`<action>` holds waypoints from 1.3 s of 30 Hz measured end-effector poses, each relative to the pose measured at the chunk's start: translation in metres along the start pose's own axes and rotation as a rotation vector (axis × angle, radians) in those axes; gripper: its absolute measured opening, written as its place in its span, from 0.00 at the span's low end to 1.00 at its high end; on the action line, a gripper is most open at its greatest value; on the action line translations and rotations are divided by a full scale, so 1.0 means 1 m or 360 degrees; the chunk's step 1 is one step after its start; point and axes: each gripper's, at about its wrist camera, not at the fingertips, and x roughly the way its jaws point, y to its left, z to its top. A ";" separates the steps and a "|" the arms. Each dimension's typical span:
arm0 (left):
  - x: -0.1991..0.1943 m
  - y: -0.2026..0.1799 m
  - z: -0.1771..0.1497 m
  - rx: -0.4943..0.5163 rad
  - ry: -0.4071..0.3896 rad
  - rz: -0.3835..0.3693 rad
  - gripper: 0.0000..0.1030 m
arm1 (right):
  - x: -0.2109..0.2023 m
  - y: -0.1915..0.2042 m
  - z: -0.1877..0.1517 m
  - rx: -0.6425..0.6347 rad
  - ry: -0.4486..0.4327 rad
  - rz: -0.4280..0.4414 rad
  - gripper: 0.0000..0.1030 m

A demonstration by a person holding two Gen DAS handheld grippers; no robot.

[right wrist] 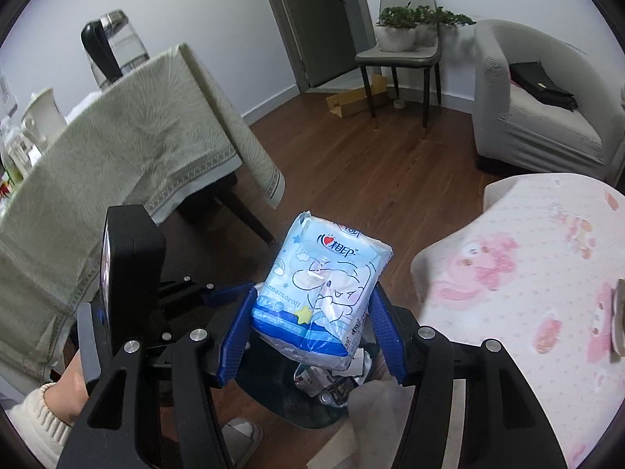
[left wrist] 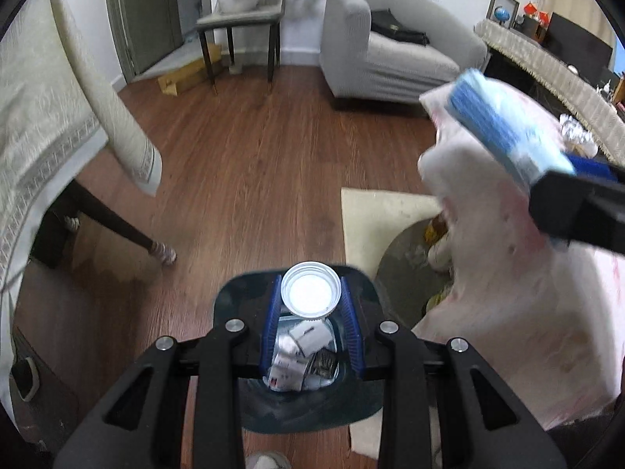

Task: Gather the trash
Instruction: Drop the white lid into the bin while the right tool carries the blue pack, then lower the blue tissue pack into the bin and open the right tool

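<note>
Left gripper point(left wrist: 311, 312) clamping cap point(left wrist: 311, 293), bin point(left wrist: 234, 293) beneath, armchair point(left wrist: 390, 58) beyond

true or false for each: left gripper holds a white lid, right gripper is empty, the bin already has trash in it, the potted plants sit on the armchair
1. The left gripper holds a white lid. True.
2. The right gripper is empty. False: it grips a blue tissue pack.
3. The bin already has trash in it. True.
4. The potted plants sit on the armchair. False: they sit on a grey chair by the door.
</note>
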 end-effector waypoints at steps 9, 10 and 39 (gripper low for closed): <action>0.030 0.029 -0.036 -0.0072 0.0218 -0.0014 0.32 | 0.030 0.016 0.000 0.0013 0.0085 -0.0017 0.58; 0.035 0.032 -0.041 -0.0089 0.0247 -0.0031 0.32 | 0.032 0.016 0.000 0.0017 0.0092 -0.0017 0.58; 0.025 0.083 -0.056 -0.0171 0.0165 -0.0067 0.68 | 0.106 0.037 -0.007 -0.0026 0.0305 -0.0069 0.57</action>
